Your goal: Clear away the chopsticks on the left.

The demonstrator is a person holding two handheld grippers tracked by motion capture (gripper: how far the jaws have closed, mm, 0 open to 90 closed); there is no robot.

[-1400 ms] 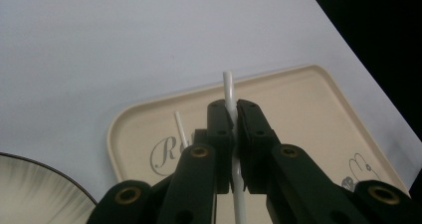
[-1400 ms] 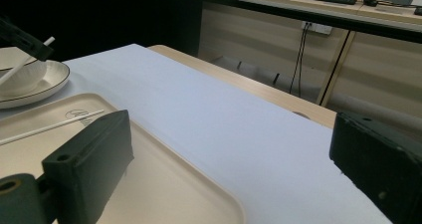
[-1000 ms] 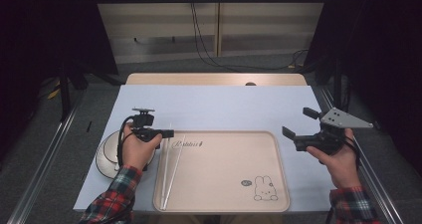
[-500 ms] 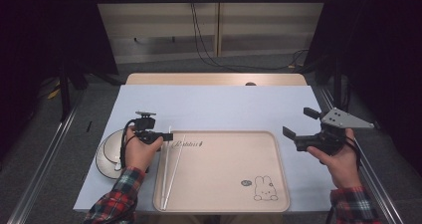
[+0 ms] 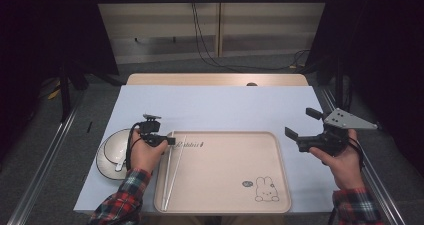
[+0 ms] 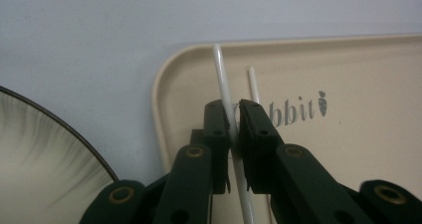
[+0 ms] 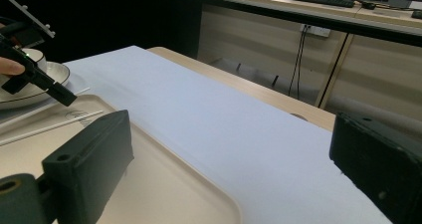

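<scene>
We see the left gripper (image 6: 234,134) closed on a white chopstick (image 6: 222,79), its two black jaws pinching the thin rod between them. The chopstick runs up out of the jaws toward the far left corner of the beige tray (image 6: 348,149), and its tip lies close to the tray's rounded rim. A second chopstick (image 6: 254,84) lies just beside the first, to its right in the left gripper view, flat on the tray floor and free of the jaws. Its far end stops near the printed word on the tray.

In the high view the left gripper (image 5: 167,141) sits over the tray's (image 5: 230,205) left edge, and the two chopsticks (image 5: 170,175) stretch from it toward the near side of the tray, almost parallel to that edge. A white bowl (image 5: 111,155) stands on the pale blue table cover (image 5: 225,105) just left of the tray, beside the hand that holds the gripper.

The right gripper (image 5: 300,135) hangs beyond the tray's right edge, well apart from the chopsticks. Its jaws stand wide with nothing between them, as the right gripper view shows.
</scene>
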